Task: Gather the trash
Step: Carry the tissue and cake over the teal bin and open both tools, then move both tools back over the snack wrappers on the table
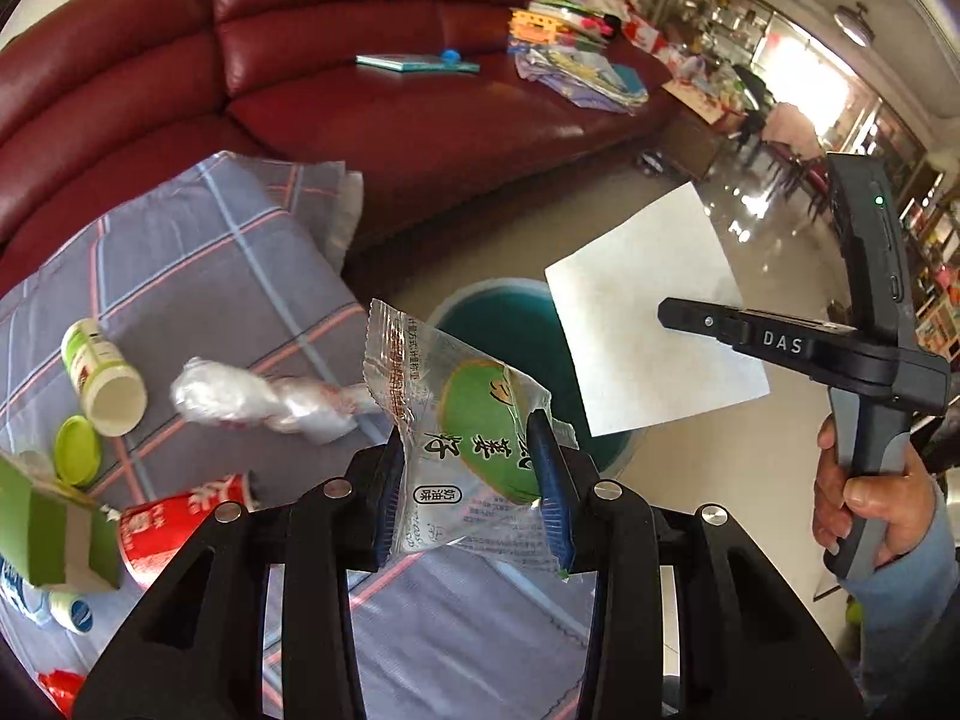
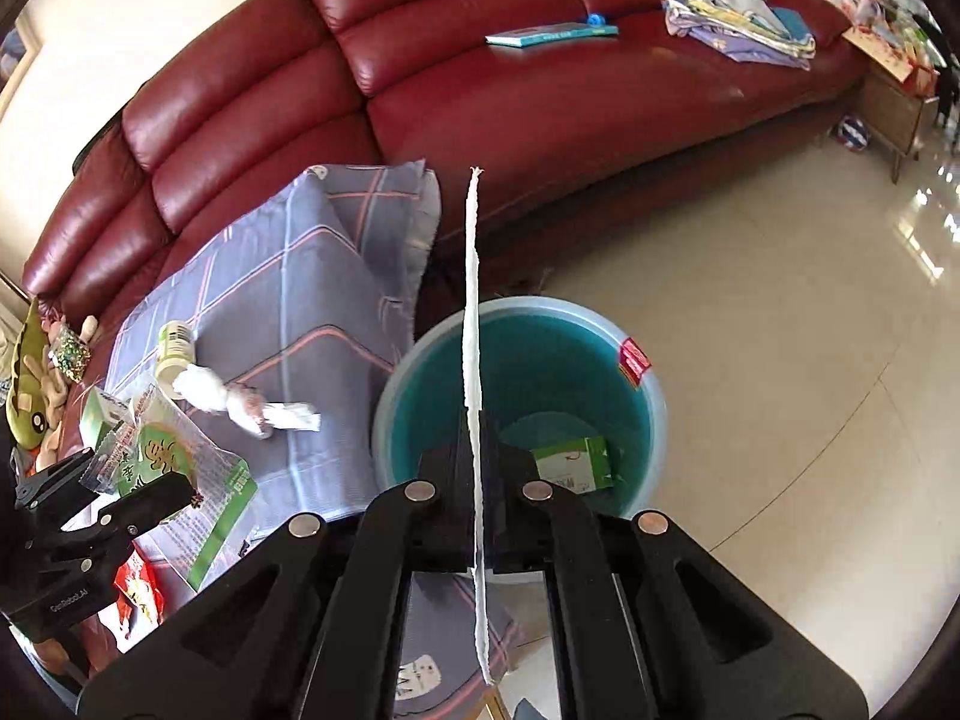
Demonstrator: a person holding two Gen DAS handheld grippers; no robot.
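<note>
My left gripper (image 1: 468,450) is shut on a clear snack wrapper (image 1: 474,408) with a green round print, held up between its blue pads (image 1: 555,480). Past the wrapper a teal bin (image 1: 510,324) stands on the floor. My right gripper (image 2: 477,456) is shut on a white sheet of paper (image 2: 472,300), seen edge-on above the bin (image 2: 654,384). A green and white carton (image 2: 576,465) lies in the bin. The left wrist view shows the paper (image 1: 648,312) flat, held by the right gripper (image 1: 669,312), with a hand (image 1: 864,492) on its handle. The left gripper (image 2: 114,474) and its wrapper (image 2: 156,450) show at lower left.
A plaid blue-grey cloth (image 1: 210,276) covers the table left of the bin. On it lie a white bottle (image 1: 102,372), a green lid (image 1: 77,450), crumpled plastic wrap (image 1: 258,402), a red packet (image 1: 174,528) and a green carton (image 1: 54,534). A red leather sofa (image 1: 360,120) runs behind.
</note>
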